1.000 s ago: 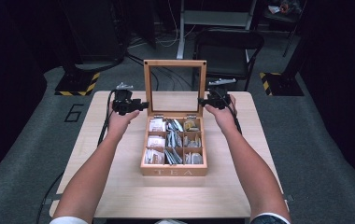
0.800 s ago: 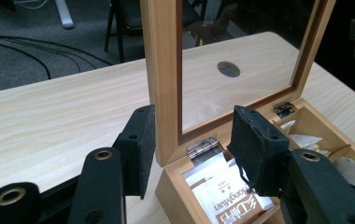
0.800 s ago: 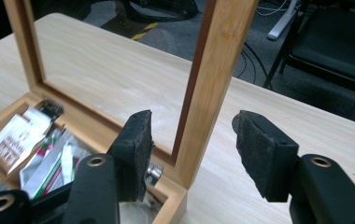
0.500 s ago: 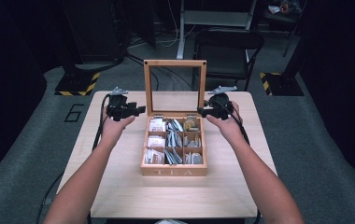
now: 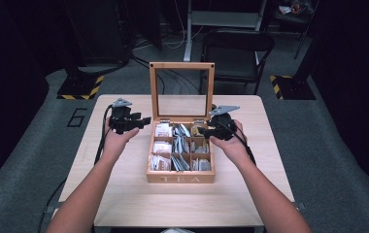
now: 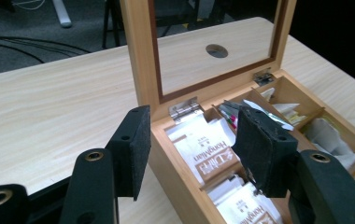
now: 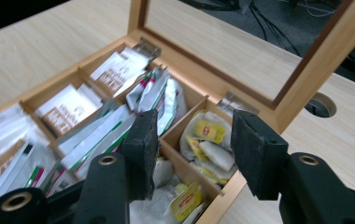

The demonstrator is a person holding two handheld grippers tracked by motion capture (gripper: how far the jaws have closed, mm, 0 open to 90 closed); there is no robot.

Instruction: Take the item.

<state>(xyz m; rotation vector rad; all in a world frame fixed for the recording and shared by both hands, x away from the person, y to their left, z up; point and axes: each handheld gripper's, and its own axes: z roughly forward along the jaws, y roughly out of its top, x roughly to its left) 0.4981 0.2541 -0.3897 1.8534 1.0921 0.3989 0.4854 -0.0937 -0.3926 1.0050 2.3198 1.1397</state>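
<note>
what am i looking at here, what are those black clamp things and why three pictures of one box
A person sits at a wooden table and holds a hand-operated tool in each hand: the left gripper and the right gripper. The high view looks down from above. Each of the other two pictures comes from a camera riding on one gripper, looking along its black jaws. Between them stands a wooden tea box with its glass lid raised upright and tea bags in its compartments. Both sets of jaws are apart and hold nothing.

Looking like a lab or studio: table (image 5: 124, 194) sitting on grey carpet (image 5: 22, 170), hazard-striped stand bases (image 5: 80, 87), loose cables (image 5: 173, 43), folding chair (image 5: 236, 48), dark surroundings closing in.
</note>
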